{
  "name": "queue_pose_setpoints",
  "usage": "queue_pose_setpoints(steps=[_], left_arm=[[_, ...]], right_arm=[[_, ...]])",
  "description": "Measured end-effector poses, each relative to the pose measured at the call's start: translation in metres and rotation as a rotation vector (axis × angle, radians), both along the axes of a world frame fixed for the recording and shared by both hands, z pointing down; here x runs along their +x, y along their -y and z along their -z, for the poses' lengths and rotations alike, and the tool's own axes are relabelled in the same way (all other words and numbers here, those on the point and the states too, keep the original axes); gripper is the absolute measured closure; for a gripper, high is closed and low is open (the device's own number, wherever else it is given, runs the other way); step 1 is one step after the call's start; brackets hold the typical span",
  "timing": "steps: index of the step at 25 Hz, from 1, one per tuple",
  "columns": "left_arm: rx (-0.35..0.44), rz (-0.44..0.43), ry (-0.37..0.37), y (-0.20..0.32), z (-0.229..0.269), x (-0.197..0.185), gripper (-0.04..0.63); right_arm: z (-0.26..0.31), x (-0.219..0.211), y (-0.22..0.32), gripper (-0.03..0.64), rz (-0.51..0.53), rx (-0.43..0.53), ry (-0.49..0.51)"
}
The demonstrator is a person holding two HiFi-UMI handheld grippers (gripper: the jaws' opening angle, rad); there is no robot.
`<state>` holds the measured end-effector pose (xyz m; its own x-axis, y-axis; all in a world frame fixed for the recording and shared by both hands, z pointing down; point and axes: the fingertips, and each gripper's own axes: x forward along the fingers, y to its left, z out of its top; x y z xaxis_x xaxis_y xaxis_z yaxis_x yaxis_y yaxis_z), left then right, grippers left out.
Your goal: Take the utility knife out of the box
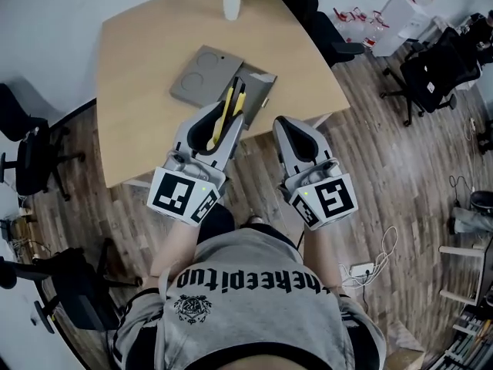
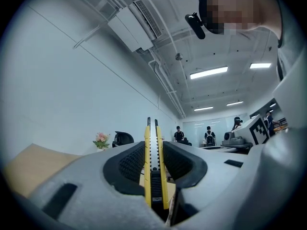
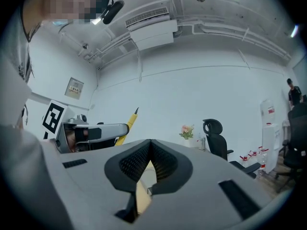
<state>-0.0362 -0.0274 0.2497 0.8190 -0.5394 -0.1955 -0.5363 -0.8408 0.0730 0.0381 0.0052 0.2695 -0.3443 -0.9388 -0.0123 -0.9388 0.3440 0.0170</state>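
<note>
left hand-held gripper (image 2: 154, 164) clamped on utility knife (image 2: 154, 147), right hand-held gripper (image 3: 150, 152) closed, box (image 1: 260, 89), vase (image 1: 231, 1)

Open-plan office. Black swivel chairs (image 1: 427, 75) on wood-look plank floor (image 1: 385, 168). Curved pale-wood worktop (image 1: 146, 68) carrying flower vase (image 1: 231, 2). Ceiling air-conditioning unit (image 2: 139, 25), strip lights (image 2: 208, 72). Power strip (image 1: 360, 269) with cables on floor. People (image 2: 209, 134) standing far back.

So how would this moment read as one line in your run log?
left hand-held gripper: shut on utility knife, raised | right hand-held gripper: shut, empty | box: open on table
</note>
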Motion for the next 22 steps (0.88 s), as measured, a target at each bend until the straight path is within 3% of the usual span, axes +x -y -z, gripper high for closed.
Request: queue_pose_setpoints(steps=[22], left_arm=[[0.019,0.263,-0.021,-0.063,0.0,-0.033,0.469]], right_arm=[[-0.008,0.004,-0.049,0.611,0.151,0.001,0.003]])
